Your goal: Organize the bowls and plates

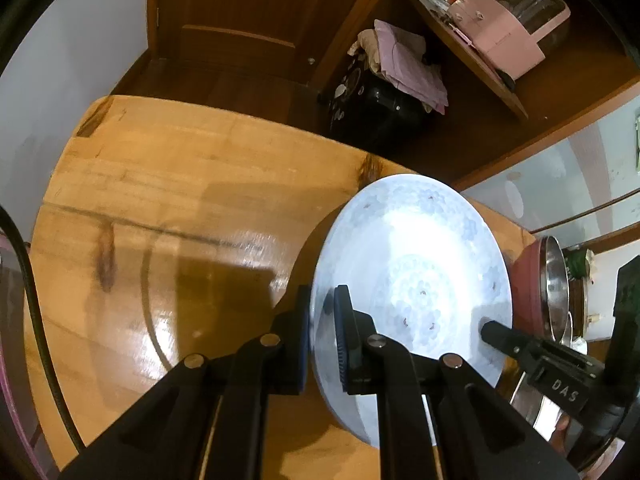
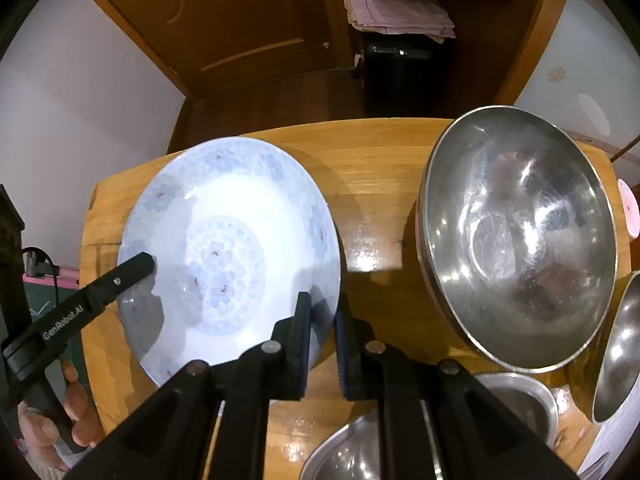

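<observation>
Step in hand: two-handed pickup of the plate, which sits on the wooden table at about 9 o'clock from the big steel bowl. Left gripper is clenched on the plate's rim at 8 o'clock in the right wrist view; right gripper is clamped on the rim at 5 o'clock. Both point steeply down. Next move probably calls for a level, even lift (glazed rim looks slippery) toward wherever plates get stacked; smaller steel bowls crowd the 5 o'clock corner.
</observation>
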Available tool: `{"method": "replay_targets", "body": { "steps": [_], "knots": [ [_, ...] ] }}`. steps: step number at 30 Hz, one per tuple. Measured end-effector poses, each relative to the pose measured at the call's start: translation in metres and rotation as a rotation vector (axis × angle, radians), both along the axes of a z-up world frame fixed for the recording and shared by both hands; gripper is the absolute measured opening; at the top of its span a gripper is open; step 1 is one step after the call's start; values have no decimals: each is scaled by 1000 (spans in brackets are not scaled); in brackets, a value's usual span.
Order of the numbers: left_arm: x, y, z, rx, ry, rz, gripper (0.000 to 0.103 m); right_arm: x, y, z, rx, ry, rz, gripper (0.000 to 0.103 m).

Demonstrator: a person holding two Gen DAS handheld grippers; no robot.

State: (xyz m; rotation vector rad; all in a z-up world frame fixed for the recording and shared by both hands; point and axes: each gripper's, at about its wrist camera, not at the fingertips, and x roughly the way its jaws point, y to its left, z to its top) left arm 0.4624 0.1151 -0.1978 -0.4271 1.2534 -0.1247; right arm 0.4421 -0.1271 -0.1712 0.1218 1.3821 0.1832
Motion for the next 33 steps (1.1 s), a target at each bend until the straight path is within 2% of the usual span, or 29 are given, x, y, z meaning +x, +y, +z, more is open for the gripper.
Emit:
{"method": "replay_targets", "body": {
  "steps": [5,15,25,29,33],
  "knots": [
    [-17,10,5,-35,5,16,9,-8,0,8,22,-1,26,10],
    [-57,23,28,-55,-31,32,9,-28,6,22,63,-21,77,9],
    [-119,29,66,-75,-41,37,9,-92,9,57,96,-45,111,10],
    [-148,27,90,-99,-55,29,9,-120,4,77,106,-62,111,10],
    [-179,19,114,-84,-75,8,9,-150,0,95,113,-75,111,10]
  ]
}}
